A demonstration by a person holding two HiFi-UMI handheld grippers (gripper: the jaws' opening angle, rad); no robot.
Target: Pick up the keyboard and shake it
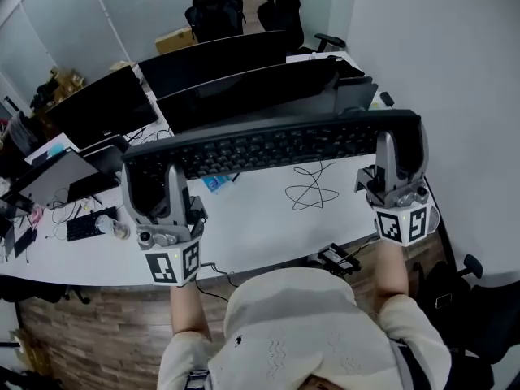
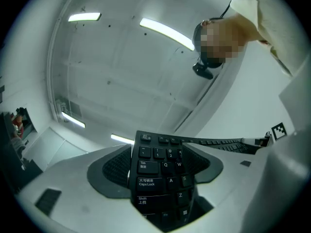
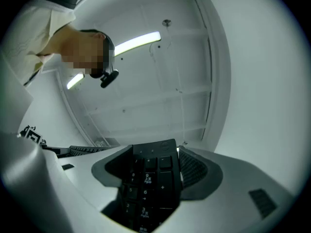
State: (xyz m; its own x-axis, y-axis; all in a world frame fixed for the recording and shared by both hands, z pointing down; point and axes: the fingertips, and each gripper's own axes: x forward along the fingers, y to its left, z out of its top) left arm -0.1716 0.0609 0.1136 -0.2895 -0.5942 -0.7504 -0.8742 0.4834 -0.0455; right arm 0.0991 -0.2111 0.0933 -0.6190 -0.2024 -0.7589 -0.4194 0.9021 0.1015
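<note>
Pinching the black keyboard (image 1: 272,145) at both ends: left gripper (image 2: 158,164) closed on the Tab and Caps Lock side, right gripper (image 3: 150,169) closed on the number-pad side, keys sandwiched between the pads. Holds it lifted clear of the white desk (image 1: 268,218), roughly level, keys turned toward the person. Hangs above a loose black cable (image 1: 313,187) looped on the desk, with dark monitors (image 1: 244,88) just behind.

White desk (image 1: 260,222): dark monitor (image 1: 244,96) at back, tangled black cable (image 1: 313,188) loose on bare top.
</note>
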